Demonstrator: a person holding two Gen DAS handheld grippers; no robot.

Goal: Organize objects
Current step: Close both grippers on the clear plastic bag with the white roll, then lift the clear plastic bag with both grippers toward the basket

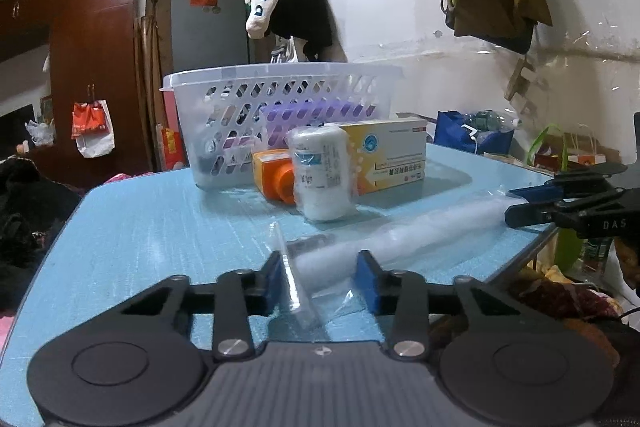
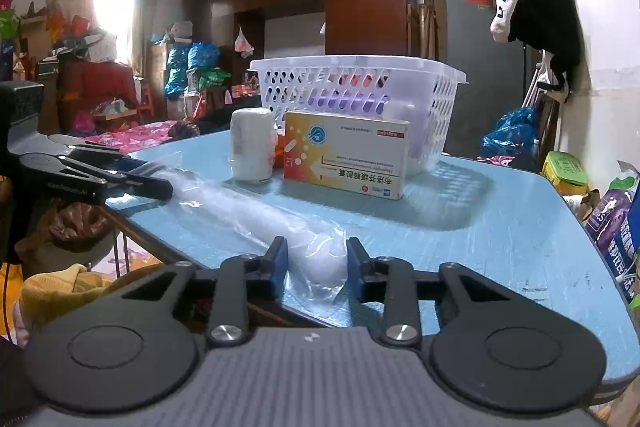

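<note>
A long clear plastic-wrapped roll [image 1: 420,227] lies across the blue table [image 1: 160,219]. My left gripper [image 1: 322,277] closes on one end of it; my right gripper [image 2: 316,261] closes on the other end [image 2: 320,259]. Each gripper shows in the other's view: the right one [image 1: 532,207] and the left one [image 2: 140,179]. Behind the roll stand a white bandage roll [image 1: 322,173], an orange bottle [image 1: 276,179] and a yellow-white medicine box [image 1: 392,155]. A white perforated basket [image 1: 280,115] stands at the back with purple items inside.
The table's edges are close: the right edge [image 1: 532,255] in the left view, the near-left edge [image 2: 160,247] in the right view. Bags and clutter lie on the floor around it. A wardrobe [image 1: 92,59] stands behind.
</note>
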